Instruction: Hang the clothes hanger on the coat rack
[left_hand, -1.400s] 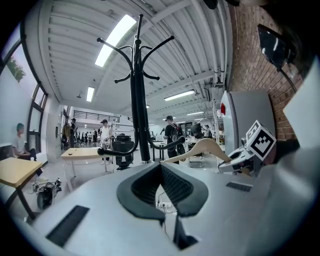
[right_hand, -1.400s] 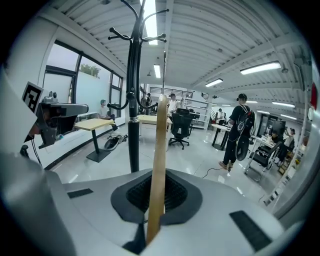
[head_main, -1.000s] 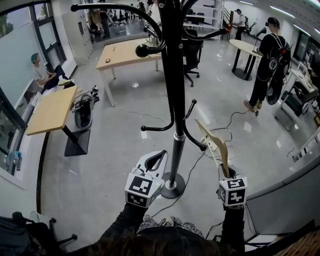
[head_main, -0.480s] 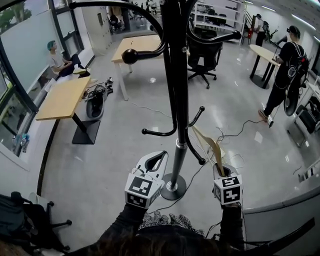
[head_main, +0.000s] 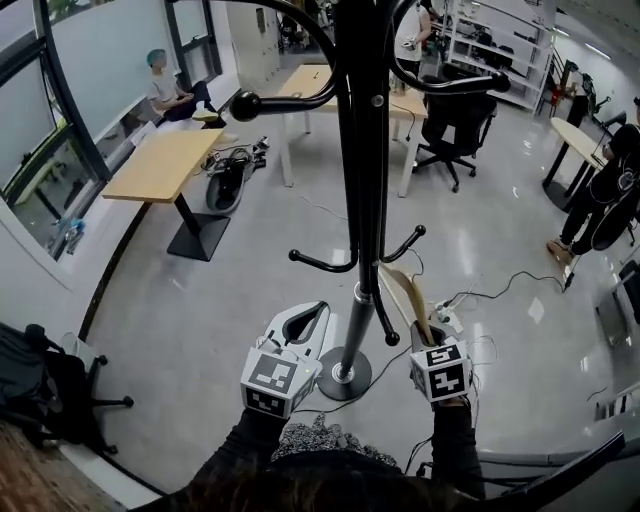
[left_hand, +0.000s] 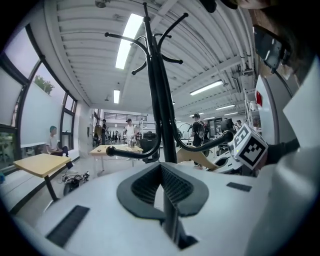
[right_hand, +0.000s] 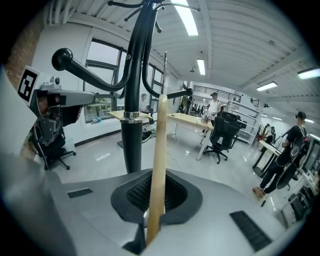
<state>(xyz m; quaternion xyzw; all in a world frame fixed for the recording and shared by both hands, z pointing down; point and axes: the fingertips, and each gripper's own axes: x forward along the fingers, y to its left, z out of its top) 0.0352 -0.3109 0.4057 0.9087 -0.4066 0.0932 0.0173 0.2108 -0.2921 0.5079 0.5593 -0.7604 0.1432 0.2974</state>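
The black coat rack (head_main: 362, 150) rises in the middle of the head view, with curved hooks low on its pole and a round base (head_main: 345, 378) on the floor. My right gripper (head_main: 428, 345) is shut on a pale wooden clothes hanger (head_main: 405, 295), which sticks up just right of the pole beside a low hook (head_main: 400, 247). In the right gripper view the hanger (right_hand: 160, 150) stands between the shut jaws (right_hand: 155, 200), with the pole (right_hand: 134, 100) just to its left. My left gripper (head_main: 300, 325) is shut and holds nothing, left of the pole; its own view shows the rack (left_hand: 159, 100) ahead.
Cables and a power strip (head_main: 450, 305) lie on the floor right of the base. Wooden desks (head_main: 165, 160) and office chairs (head_main: 445, 120) stand behind. A seated person (head_main: 165, 90) is far left, another person (head_main: 610, 195) stands far right. A dark chair (head_main: 50, 385) is near left.
My right gripper has carried the hanger leftward and slightly down, closer to the rack's pole and low hook. The left gripper has stayed almost in place.
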